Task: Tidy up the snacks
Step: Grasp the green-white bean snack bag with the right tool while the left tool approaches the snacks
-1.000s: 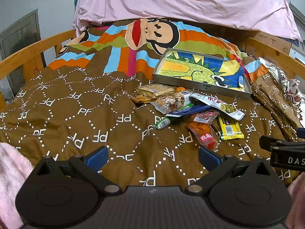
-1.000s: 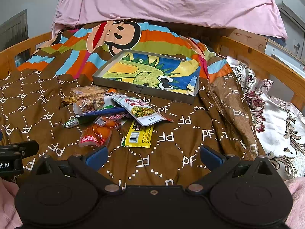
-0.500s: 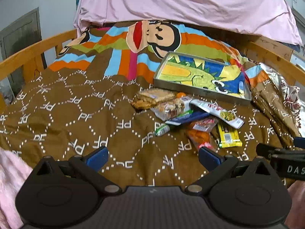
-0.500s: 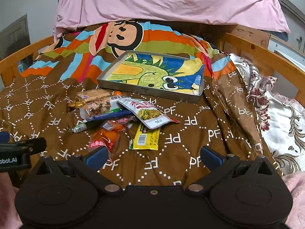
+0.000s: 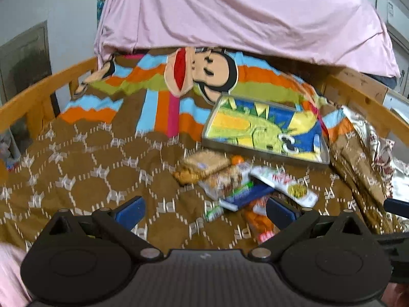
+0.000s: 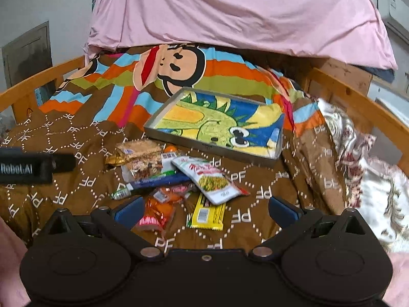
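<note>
A pile of snack packets [image 6: 176, 179] lies on the brown bedspread, just in front of a shallow metal tray [image 6: 202, 145] lined with a dinosaur picture. The pile holds a brown cracker pack [image 6: 139, 151], a white packet [image 6: 208, 179], a yellow bar [image 6: 208, 212], an orange packet [image 6: 157, 213] and a blue tube [image 6: 158, 181]. My right gripper [image 6: 205, 211] is open and empty, low over the pile's near edge. My left gripper [image 5: 204, 208] is open and empty, near the pile [image 5: 237, 181], with the tray [image 5: 258, 151] behind it.
Wooden bed rails [image 6: 358, 102] run along both sides. A pink sheet [image 6: 230, 12] hangs over the far end. A floral satin quilt [image 6: 370, 166] lies bunched on the right. The left gripper's body [image 6: 30, 167] shows at the left of the right wrist view.
Both grippers have moved forward and lower toward the snack pile, which now sits closer and larger in both views. Both stay open. Nothing has been picked up.
</note>
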Tool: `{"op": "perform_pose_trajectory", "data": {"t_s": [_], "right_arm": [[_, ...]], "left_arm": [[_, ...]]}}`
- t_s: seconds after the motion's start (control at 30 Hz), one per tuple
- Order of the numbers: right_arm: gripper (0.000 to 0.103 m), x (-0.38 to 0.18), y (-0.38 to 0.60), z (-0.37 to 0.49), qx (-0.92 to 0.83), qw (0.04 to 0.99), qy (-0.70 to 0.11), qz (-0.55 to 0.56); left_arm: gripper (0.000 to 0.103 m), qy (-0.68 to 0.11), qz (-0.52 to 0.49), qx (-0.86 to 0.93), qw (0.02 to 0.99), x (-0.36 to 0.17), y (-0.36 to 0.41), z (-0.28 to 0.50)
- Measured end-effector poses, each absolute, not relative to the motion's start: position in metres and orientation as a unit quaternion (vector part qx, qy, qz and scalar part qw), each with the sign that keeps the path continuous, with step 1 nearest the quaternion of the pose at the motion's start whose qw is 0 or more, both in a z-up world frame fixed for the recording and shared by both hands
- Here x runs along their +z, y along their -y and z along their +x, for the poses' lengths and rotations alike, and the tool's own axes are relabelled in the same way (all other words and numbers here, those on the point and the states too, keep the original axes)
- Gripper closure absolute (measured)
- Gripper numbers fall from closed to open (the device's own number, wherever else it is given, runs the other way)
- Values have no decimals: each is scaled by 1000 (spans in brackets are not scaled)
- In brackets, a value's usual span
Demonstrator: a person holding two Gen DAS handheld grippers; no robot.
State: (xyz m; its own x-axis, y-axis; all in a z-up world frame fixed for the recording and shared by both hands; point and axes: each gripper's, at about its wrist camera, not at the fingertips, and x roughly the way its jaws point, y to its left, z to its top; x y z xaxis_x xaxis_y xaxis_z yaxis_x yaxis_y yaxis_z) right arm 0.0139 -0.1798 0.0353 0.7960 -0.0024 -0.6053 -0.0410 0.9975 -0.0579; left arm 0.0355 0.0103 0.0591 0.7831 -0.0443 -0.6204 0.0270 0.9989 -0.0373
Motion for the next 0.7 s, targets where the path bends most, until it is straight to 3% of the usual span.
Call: {"op": "perform_pose_trajectory", "data": {"t_s": [0.2, 0.33, 0.7], "right_arm": [[1, 64, 174, 43, 29, 945, -324, -39], [1, 77, 172, 64, 6, 954, -284, -93], [1, 50, 186, 127, 50, 951, -282, -118]], "left_arm": [[0, -328, 8, -32, 944, 80, -15, 67], [0, -322, 20, -34, 946, 85, -18, 92], [0, -333, 38, -16, 942, 55, -12, 149]]}}
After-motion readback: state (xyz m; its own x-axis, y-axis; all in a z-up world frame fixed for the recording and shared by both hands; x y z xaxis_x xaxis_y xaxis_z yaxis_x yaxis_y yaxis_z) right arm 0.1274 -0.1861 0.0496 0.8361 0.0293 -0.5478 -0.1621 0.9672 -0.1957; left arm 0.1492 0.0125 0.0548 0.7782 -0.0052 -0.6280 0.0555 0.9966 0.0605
